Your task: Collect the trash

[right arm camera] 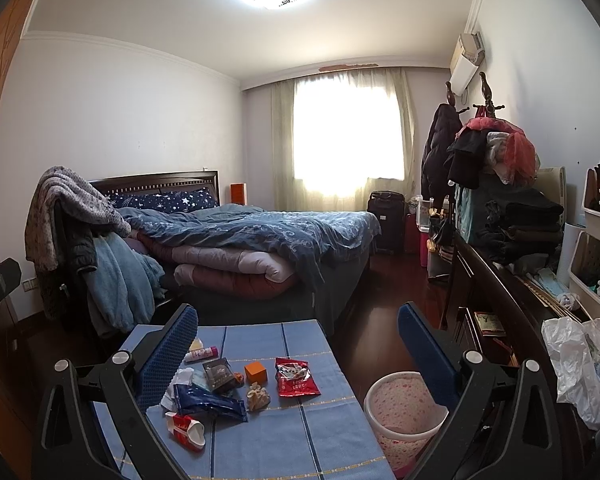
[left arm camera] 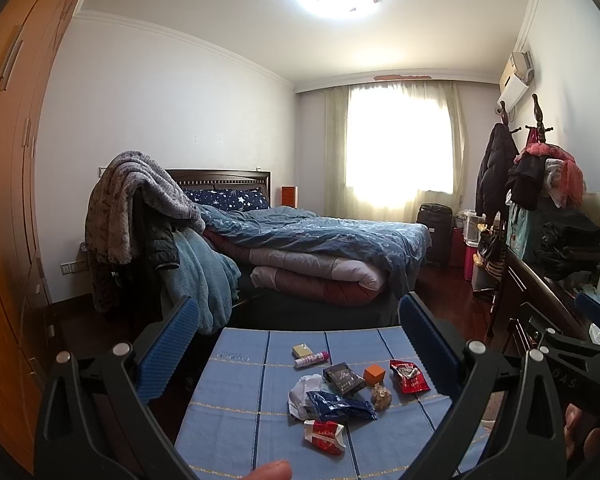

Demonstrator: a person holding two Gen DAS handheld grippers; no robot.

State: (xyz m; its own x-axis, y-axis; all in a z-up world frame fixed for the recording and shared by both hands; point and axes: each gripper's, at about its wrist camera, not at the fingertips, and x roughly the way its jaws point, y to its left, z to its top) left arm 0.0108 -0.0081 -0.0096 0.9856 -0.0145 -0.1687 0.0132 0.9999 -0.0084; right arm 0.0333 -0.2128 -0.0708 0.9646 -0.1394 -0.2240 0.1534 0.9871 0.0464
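both sets of jaws spread wide and empty, held level above the near edge of the blue cloth-covered counter [right arm camera: 284, 432], pointing out over it toward the bed. trash in a loose cluster mid-counter: crumpled dark blue foil wrapper [right arm camera: 210, 398], long axis slanting from near-left to far-right; red and white torn packet [right arm camera: 186, 429] nearest of all; crumpled red snack bag [right arm camera: 296, 377] farthest right; small beige paper wad [right arm camera: 257, 397] between; white crumpled paper [left arm camera: 302, 394] tucked under the blue wrapper. also there, maybe not trash: small orange box [right arm camera: 256, 372], black carton [right arm camera: 219, 374], white and pink tube [right arm camera: 200, 354].

seen from the right gripper [right arm camera: 298, 354], cluster low and left of centre, red snack bag almost straight ahead; pink-lined white waste bin [right arm camera: 404, 412] on the floor just right of the counter, below the right-hand blade. seen from the left gripper [left arm camera: 300, 340], cluster dead ahead and below, centred between the blades.

judging by this, right gripper better placed for the red bag and the bin; a forward dip and a swing right likely needed.
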